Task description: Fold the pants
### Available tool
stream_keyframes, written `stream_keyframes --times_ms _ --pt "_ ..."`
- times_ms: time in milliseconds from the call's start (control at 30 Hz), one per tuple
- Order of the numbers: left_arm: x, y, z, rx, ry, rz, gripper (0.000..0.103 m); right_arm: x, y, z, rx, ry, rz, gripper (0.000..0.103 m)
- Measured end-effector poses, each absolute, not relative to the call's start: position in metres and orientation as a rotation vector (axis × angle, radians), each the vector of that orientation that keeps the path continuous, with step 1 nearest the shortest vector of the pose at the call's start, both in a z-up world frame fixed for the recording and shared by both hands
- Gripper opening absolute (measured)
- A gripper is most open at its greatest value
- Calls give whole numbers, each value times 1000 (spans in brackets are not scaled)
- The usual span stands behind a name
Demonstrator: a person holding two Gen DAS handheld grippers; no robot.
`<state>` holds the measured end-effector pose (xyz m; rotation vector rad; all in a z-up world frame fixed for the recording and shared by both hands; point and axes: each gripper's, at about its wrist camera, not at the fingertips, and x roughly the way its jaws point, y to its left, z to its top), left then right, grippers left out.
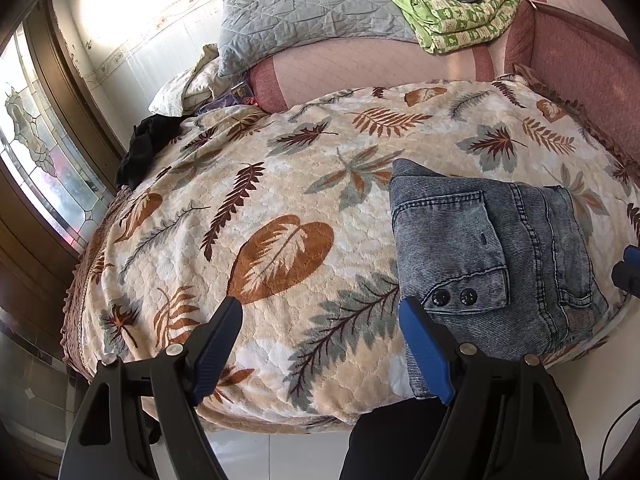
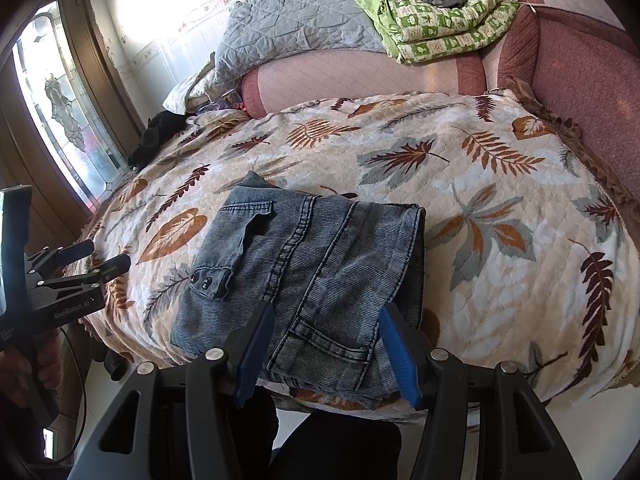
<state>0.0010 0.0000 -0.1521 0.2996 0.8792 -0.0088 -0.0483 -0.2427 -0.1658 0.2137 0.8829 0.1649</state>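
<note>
Folded pants (image 2: pixel 304 276) lie just beyond the right gripper's (image 2: pixel 326 346) parted fingers (image 2: pixel 256 344).

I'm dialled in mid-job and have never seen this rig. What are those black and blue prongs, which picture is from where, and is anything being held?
No robot arm: a person holds a two-finger clamp in each hand, a fisheye camera on each. The left gripper has open jaws above the leaf-patterned fleece blanket. The right gripper has open jaws over the folded blue-grey denim pants, pads not pressing. Nothing is held. The pants lie folded near the bed's front edge.
</note>
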Motion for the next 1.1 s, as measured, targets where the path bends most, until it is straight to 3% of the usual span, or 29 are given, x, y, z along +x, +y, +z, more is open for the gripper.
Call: stream_keyframes --times_ms 1100 --pt "4 8 -155 286 887 -3 81 -46 -239 -169 210 900 166 60"
